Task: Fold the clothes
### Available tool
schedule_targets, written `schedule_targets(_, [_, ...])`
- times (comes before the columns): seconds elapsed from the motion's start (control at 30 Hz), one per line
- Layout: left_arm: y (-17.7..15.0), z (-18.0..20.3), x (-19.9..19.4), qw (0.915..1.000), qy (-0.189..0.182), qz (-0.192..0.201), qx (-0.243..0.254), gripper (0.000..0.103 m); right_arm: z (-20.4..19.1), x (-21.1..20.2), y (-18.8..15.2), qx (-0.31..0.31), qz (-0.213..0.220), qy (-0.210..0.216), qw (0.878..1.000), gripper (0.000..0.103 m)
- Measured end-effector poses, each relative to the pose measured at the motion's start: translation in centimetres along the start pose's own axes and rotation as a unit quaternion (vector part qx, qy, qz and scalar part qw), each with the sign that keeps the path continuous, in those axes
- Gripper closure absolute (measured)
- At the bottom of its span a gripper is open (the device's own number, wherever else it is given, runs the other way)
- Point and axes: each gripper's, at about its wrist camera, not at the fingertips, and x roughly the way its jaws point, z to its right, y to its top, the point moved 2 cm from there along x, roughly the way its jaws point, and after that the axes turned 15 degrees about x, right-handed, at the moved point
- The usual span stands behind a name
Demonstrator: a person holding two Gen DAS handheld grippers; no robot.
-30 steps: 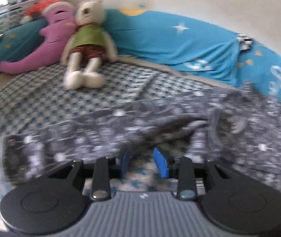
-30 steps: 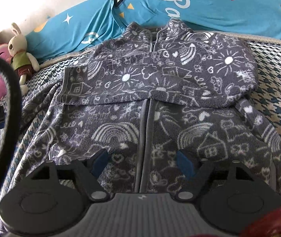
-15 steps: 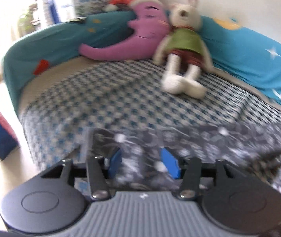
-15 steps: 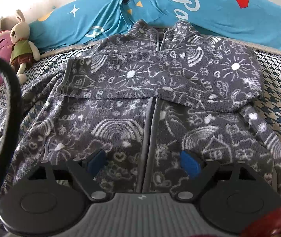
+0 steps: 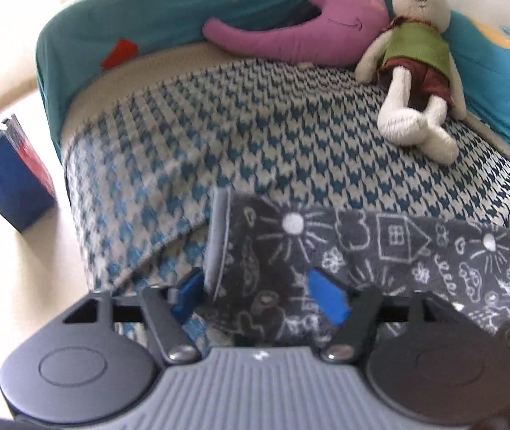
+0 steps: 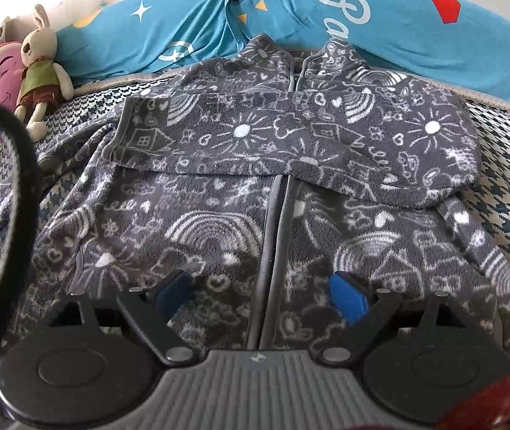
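Looking along the left gripper (image 5: pixel 258 295), the unfolded sleeve (image 5: pixel 380 247) lies across the checked bedcover (image 5: pixel 255 125), its long axis running from 3 o'clock to its cuff (image 5: pixel 217 236) at 10 o'clock between the wide-open, empty fingers. Under the right gripper (image 6: pixel 260 295), equally spread and empty, the grey jacket (image 6: pixel 219 222) points collar-up toward 12 o'clock, its other sleeve folded across the chest.

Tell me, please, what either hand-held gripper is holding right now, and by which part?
Nothing is held. The left hand-held gripper stands open around the cuff end of the grey doodle-print fleece jacket's sleeve; the right hand-held gripper hovers open over its front.
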Motion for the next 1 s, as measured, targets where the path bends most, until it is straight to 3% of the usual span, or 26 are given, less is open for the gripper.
schedule_targets(0.07, [0.1,0.5,-0.1,0.9998,-0.014,0.013,0.008,0.074,0.0,0.0,0.0,0.0,0.0,0.0,1.0,0.015])
schedule_targets(0.17, [-0.1,0.9,-0.3,0.9992,-0.032,0.022,0.007,0.093,-0.1,0.1,0.0,0.001,0.0,-0.002,1.0,0.015])
schedule_targets(0.43, [0.2,2.6,-2.3,0.9916,-0.113,0.06,0.018,0.096,-0.1,0.2,0.0,-0.002,0.003,-0.003,1.0,0.014])
schedule_targets(0.53, [0.4,4.3,-3.3,0.9844,-0.157,0.072,0.034,0.096,-0.1,0.3,0.0,-0.002,0.004,-0.003,1.0,0.014])
schedule_targets(0.67, [0.0,7.7,-4.8,0.967,-0.23,0.079,0.077,0.096,0.0,0.3,0.3,0.013,0.006,-0.001,1.0,0.014])
schedule_targets(0.87, [-2.2,13.3,-6.9,0.9197,-0.359,0.058,0.149,0.094,0.4,-0.2,1.2,0.046,0.016,0.004,0.999,0.016])
schedule_targets(0.93, [-3.2,14.8,-7.7,0.9038,-0.387,0.057,0.175,0.092,0.5,-0.5,1.6,0.06,0.021,0.011,0.998,0.016])
schedule_targets(1.0, [-3.9,15.5,-8.8,0.8976,-0.393,0.065,0.188,0.082,0.6,-0.9,1.9,0.076,0.025,0.03,0.996,0.016])
